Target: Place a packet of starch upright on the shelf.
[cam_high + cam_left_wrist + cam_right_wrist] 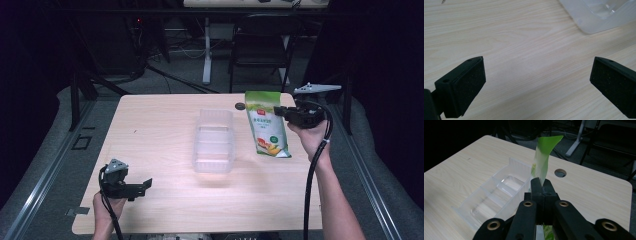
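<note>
My right claw (541,185) is clamped on the green pouch (267,127) by its edge; the thin grip could slip, dropping the pouch beside the clear tray (214,142). Left claw (537,82) is apart and empty.

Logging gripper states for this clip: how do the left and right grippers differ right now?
The left gripper has its jaws wide apart with nothing between them; the right gripper is shut on the green pouch. The left sits low at the table's near edge; the right is at the far right, holding the pouch beside the clear tray. Both are black and hand-held.
</note>
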Available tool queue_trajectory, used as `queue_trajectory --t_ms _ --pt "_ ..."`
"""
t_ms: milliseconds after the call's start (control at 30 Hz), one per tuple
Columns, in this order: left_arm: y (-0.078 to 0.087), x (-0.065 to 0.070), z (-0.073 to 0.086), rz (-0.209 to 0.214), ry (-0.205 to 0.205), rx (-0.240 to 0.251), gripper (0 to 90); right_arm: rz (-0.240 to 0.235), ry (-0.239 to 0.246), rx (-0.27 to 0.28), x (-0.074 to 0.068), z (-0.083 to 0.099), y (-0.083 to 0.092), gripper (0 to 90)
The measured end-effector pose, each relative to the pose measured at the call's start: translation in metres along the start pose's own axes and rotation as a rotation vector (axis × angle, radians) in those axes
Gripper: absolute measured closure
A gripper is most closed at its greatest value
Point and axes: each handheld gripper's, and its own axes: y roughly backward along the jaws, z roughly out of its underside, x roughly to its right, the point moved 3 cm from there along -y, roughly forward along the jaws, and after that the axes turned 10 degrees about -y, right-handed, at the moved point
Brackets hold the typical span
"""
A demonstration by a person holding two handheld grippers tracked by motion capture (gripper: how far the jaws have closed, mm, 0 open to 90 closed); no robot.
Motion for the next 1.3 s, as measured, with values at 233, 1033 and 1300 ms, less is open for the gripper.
queue_trajectory --t_ms 233,1033,1300 --pt "0.002 -0.002 0.001 0.004 0.01 0.006 0.2 -0.004 0.002 0.03 -0.003 -0.01 0.004 90.0" --pt "0.0 0.002 0.001 0.026 -0.003 -0.01 0.3 -0.04 0.026 0.074 -0.024 -0.038 0.002 90.0" --pt "0.0 0.003 0.001 0.021 -0.009 -0.014 0.5 -0.07 0.039 0.073 -0.036 -0.044 -0.003 90.0"
